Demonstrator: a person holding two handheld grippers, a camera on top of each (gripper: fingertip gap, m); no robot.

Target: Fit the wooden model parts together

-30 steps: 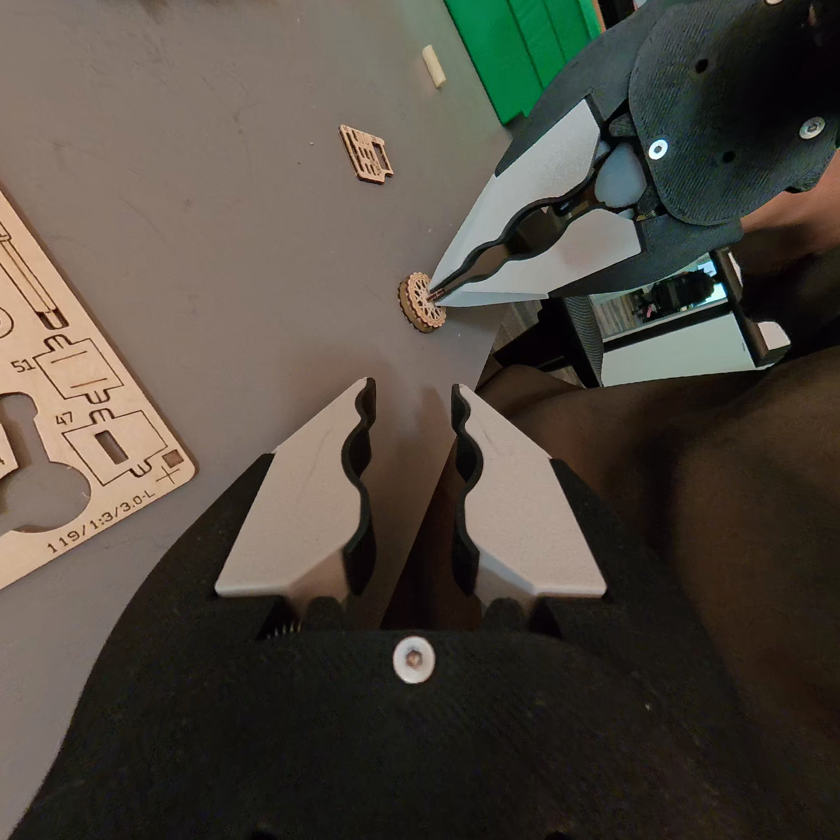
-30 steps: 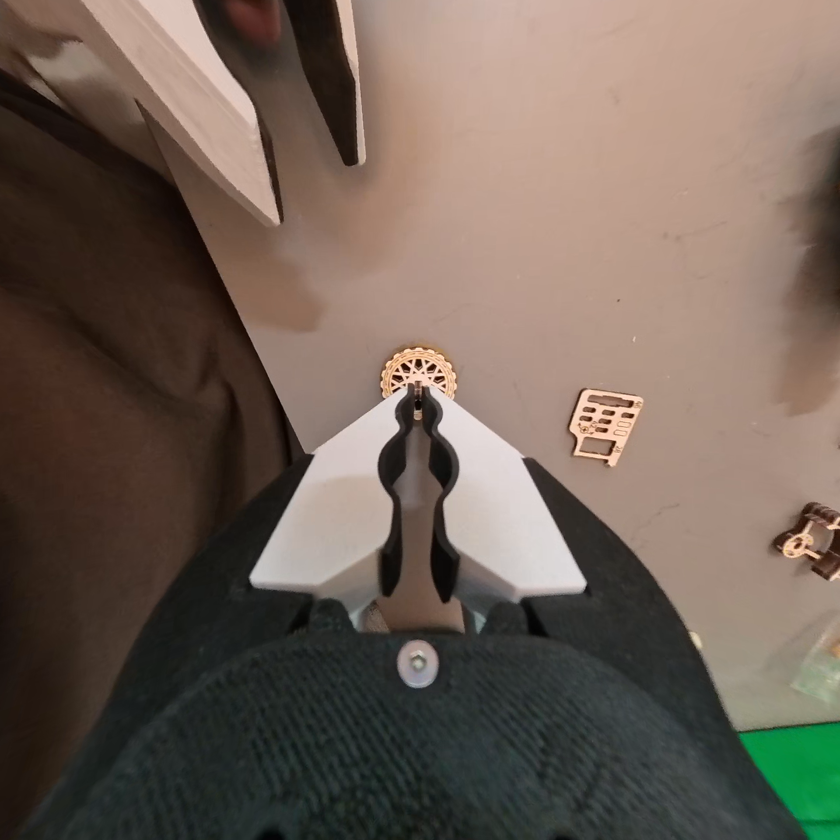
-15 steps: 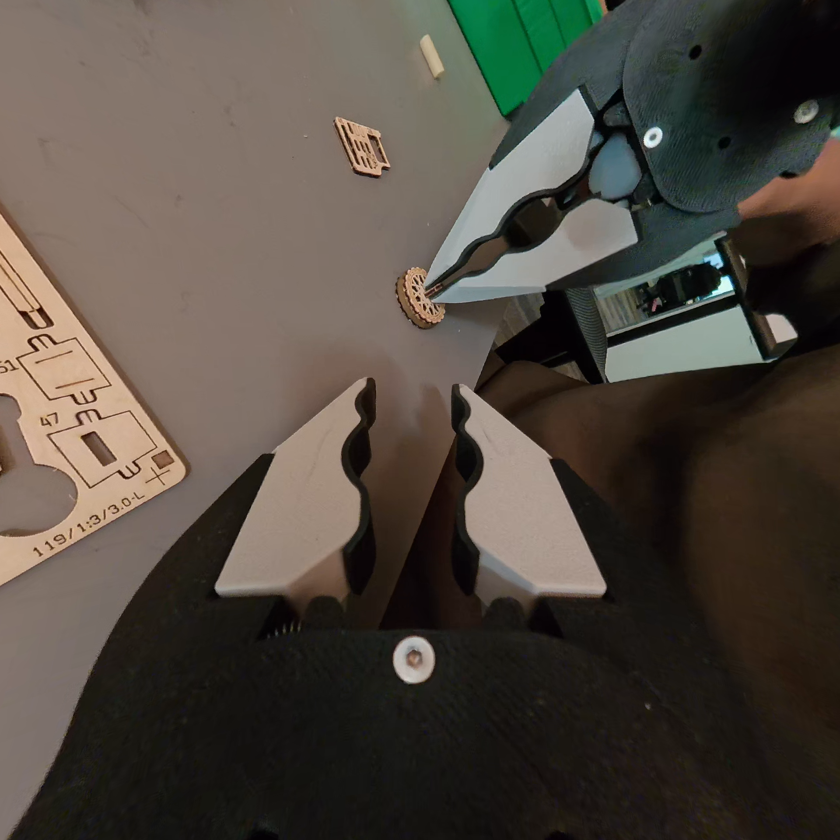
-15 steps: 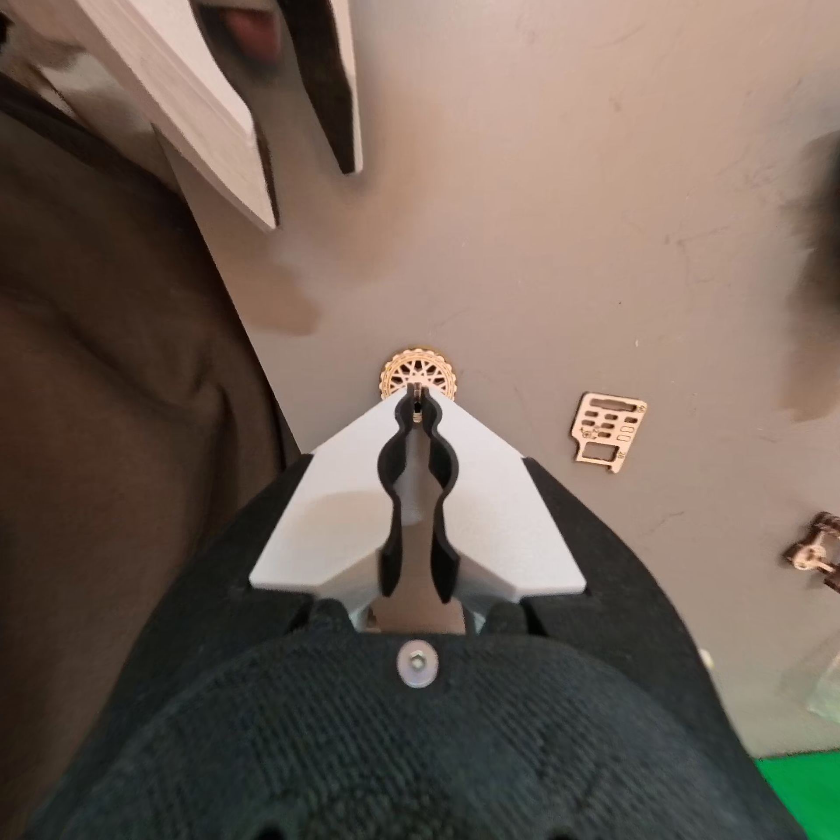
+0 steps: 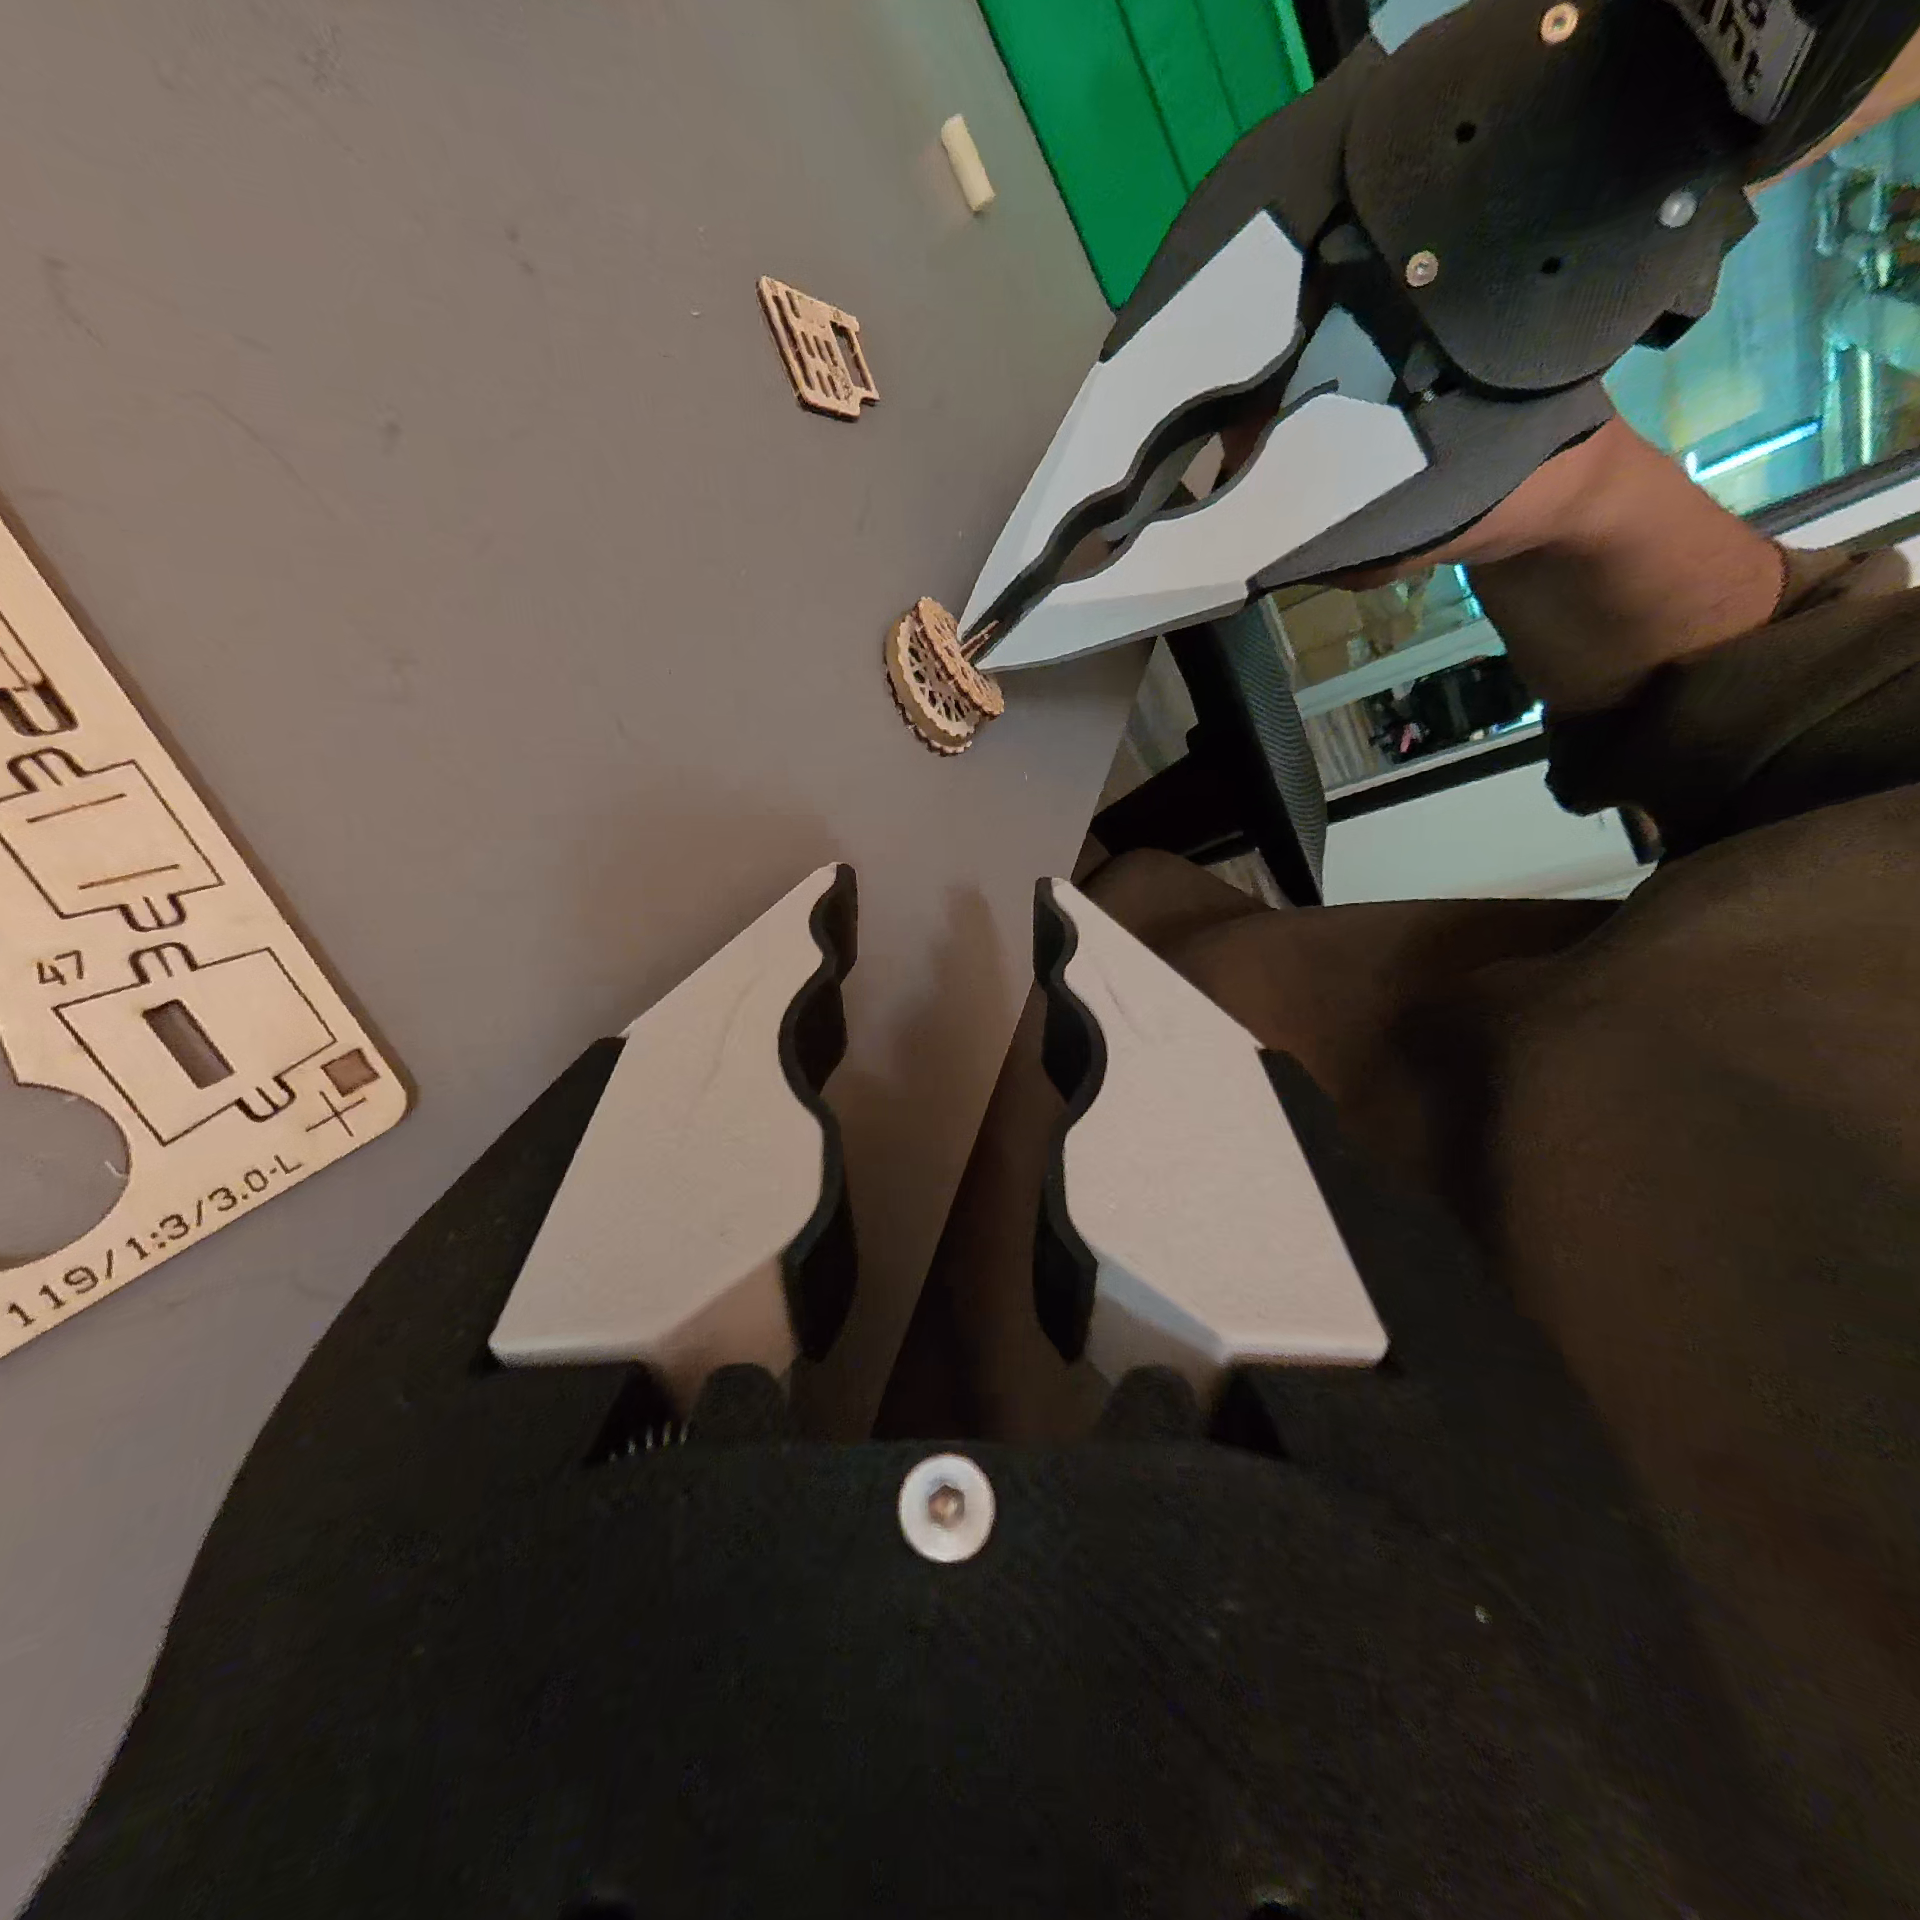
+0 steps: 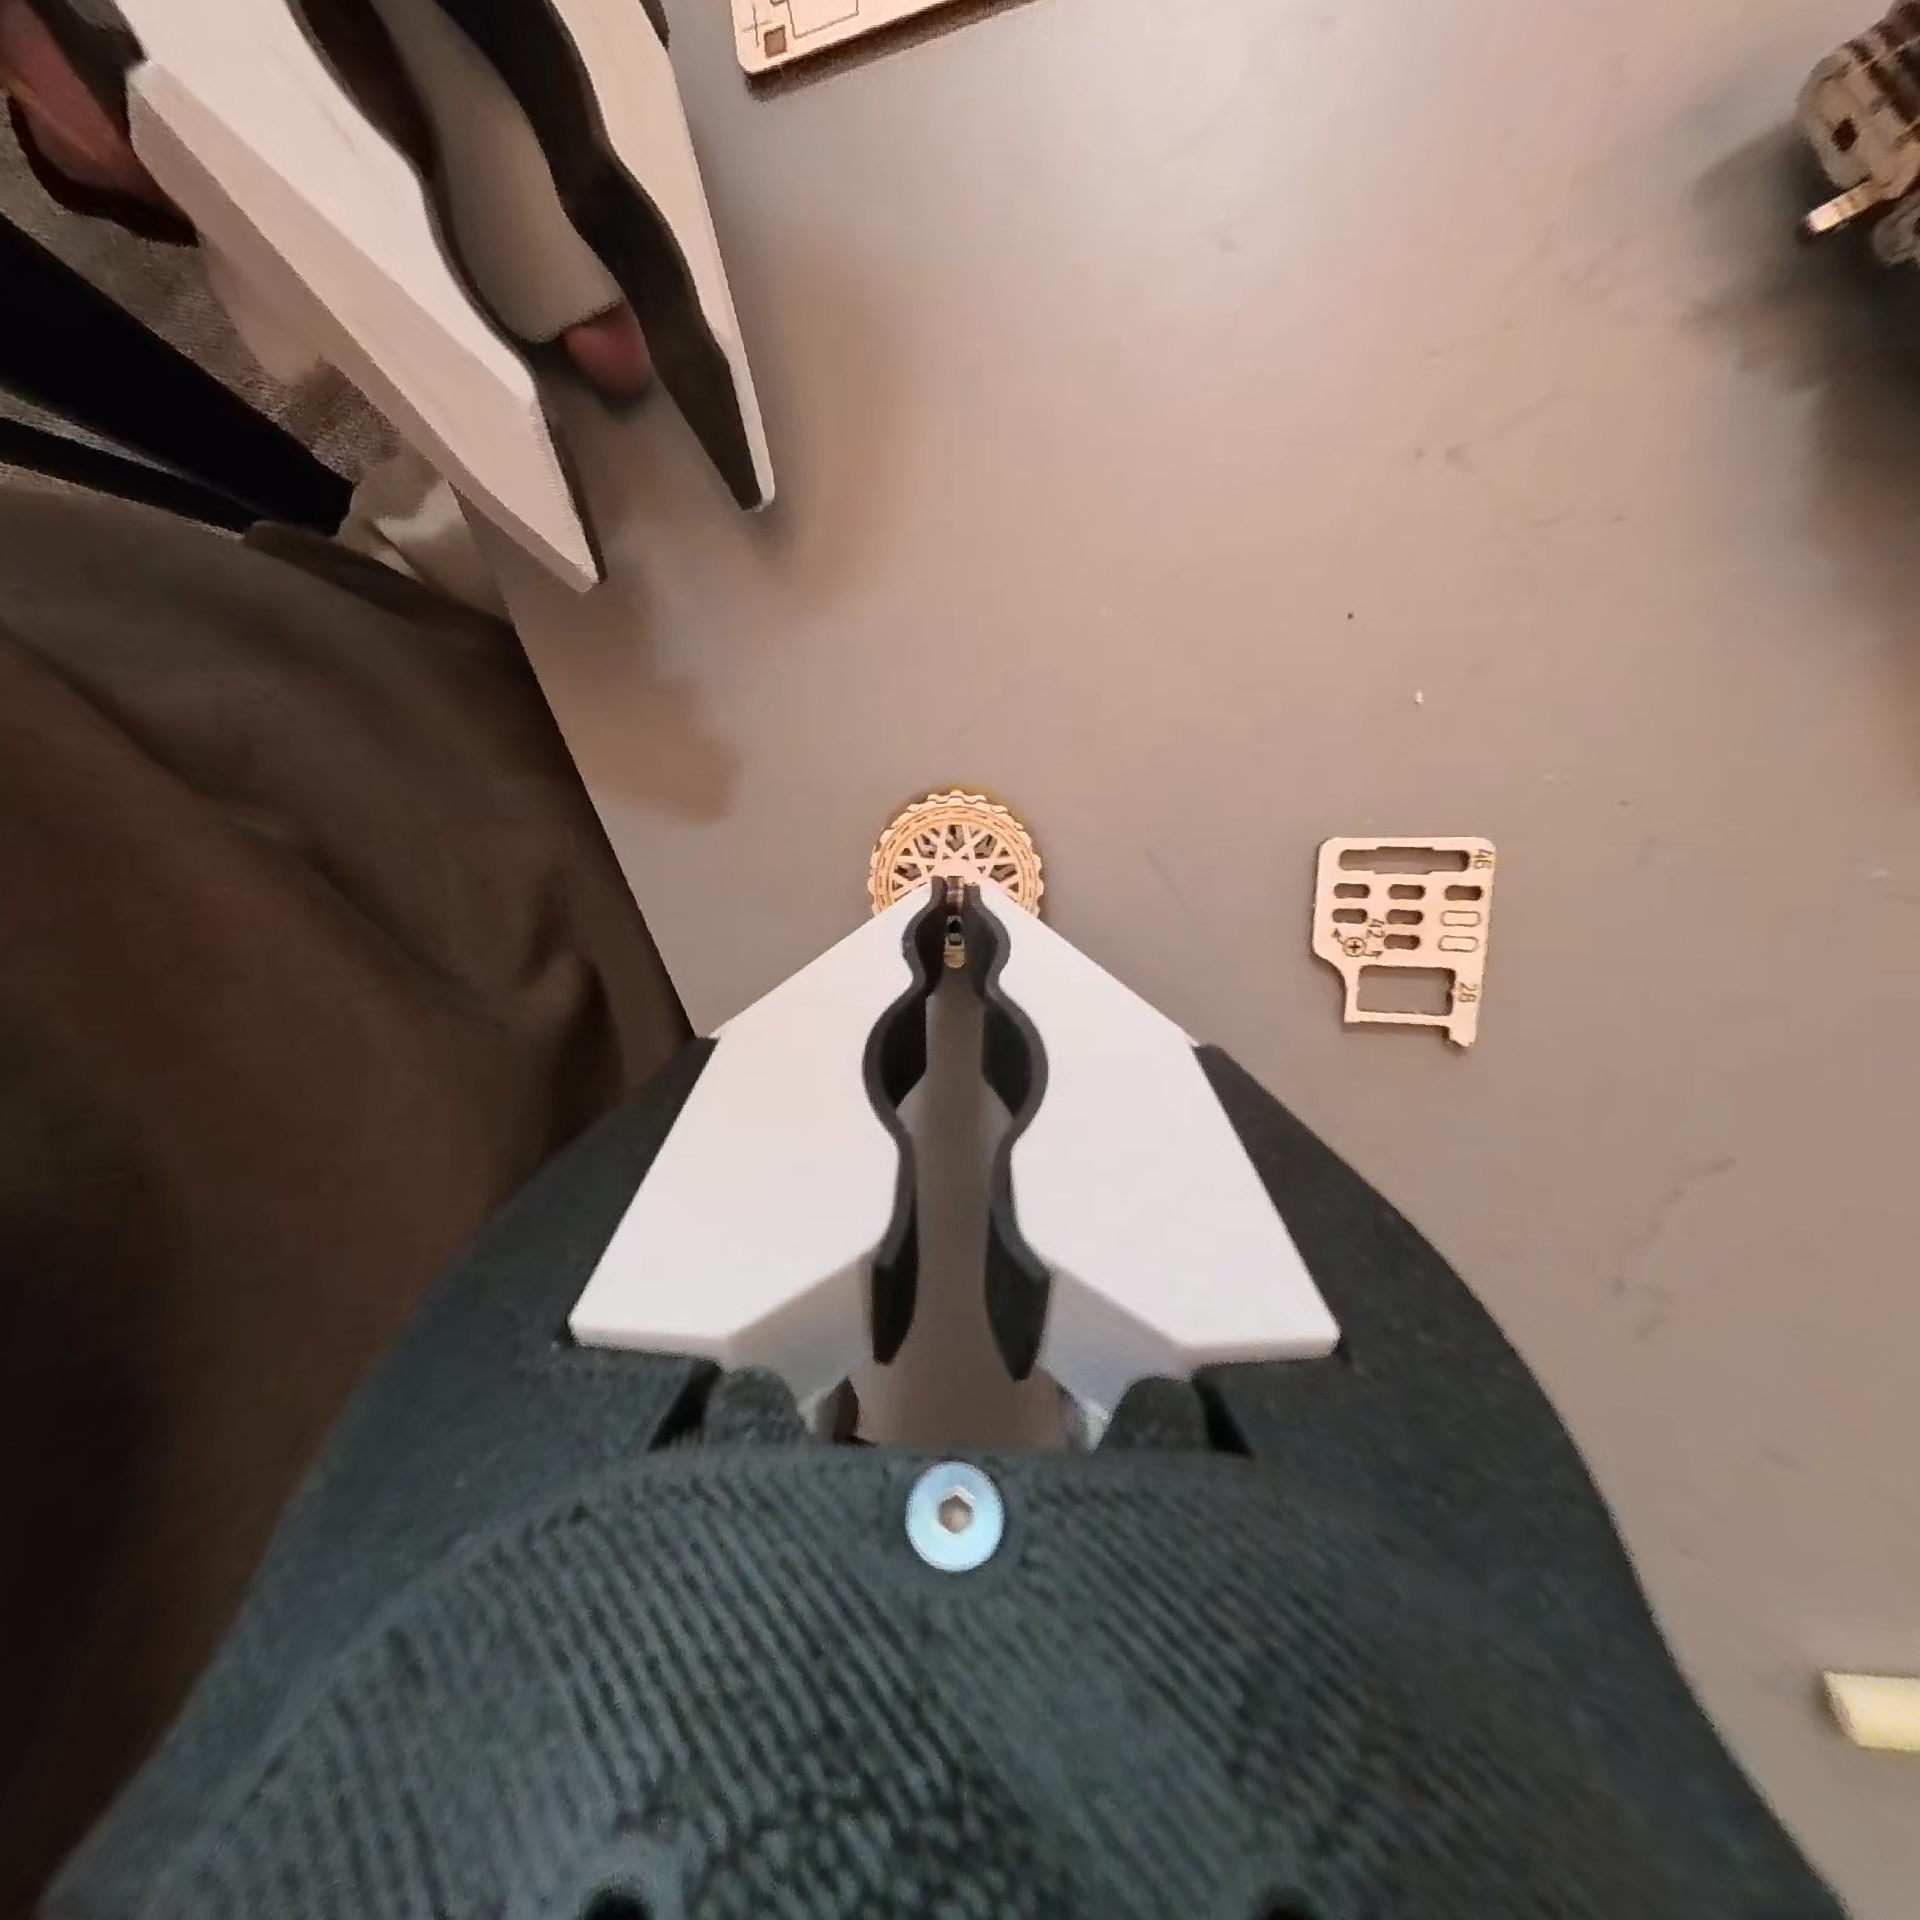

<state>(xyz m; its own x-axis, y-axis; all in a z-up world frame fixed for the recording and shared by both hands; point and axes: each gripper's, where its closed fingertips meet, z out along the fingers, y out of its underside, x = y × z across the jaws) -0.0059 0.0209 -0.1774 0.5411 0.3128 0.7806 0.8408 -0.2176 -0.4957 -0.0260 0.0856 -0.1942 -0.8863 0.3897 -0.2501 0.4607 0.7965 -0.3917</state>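
A small round wooden wheel (image 5: 940, 681) with spokes lies on the grey table near its front edge; it also shows in the right wrist view (image 6: 951, 850). My right gripper (image 6: 954, 914) is shut on a thin wooden pin (image 6: 953, 928) whose tip sits at the wheel's hub; the gripper shows in the left wrist view (image 5: 982, 639) too. My left gripper (image 5: 945, 904) is open and empty, a short way in front of the wheel over the table edge; it also shows in the right wrist view (image 6: 675, 540).
A flat perforated wooden piece (image 6: 1405, 940) lies right of the wheel, also in the left wrist view (image 5: 821, 351). A laser-cut wooden sheet (image 5: 156, 987) lies at left. A partly built wooden assembly (image 6: 1870, 156) sits far right. A person's brown-clad lap (image 5: 1558, 1143) borders the table edge.
The right gripper has tilted up and lifted its rear, with the pin still at the wheel's hub. The wheel now stands tilted. The left gripper has barely moved.
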